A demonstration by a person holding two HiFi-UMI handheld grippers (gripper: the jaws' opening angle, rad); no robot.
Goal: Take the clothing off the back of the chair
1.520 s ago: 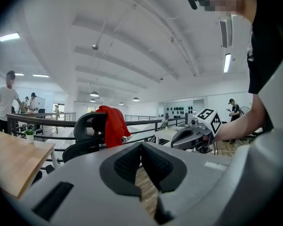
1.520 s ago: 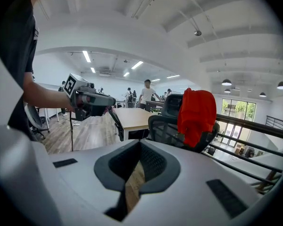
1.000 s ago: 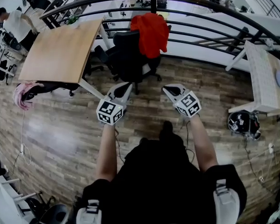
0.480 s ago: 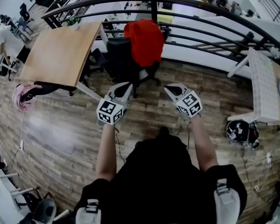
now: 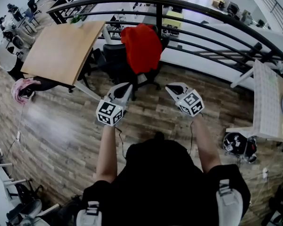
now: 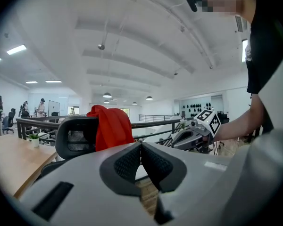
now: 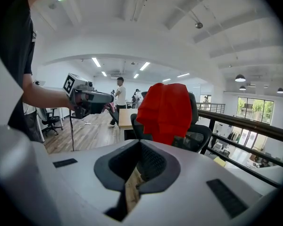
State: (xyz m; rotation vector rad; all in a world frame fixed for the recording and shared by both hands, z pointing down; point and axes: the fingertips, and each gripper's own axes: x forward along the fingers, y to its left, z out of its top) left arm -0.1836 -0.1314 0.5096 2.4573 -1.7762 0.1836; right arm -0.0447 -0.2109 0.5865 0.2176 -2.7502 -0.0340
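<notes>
A wooden table (image 5: 61,51) stands left of the chair (image 5: 114,61). The left gripper (image 5: 126,86) hovers near the chair, jaws pressed together on nothing. Red clothing (image 5: 141,48) drapes over the chair's back. The right gripper (image 5: 171,87), likewise closed and empty, hovers near the chair.

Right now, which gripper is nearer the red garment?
Left, marginally. Head view: left gripper just below the red garment; right gripper further off, below-right. Neither touches it.
</notes>
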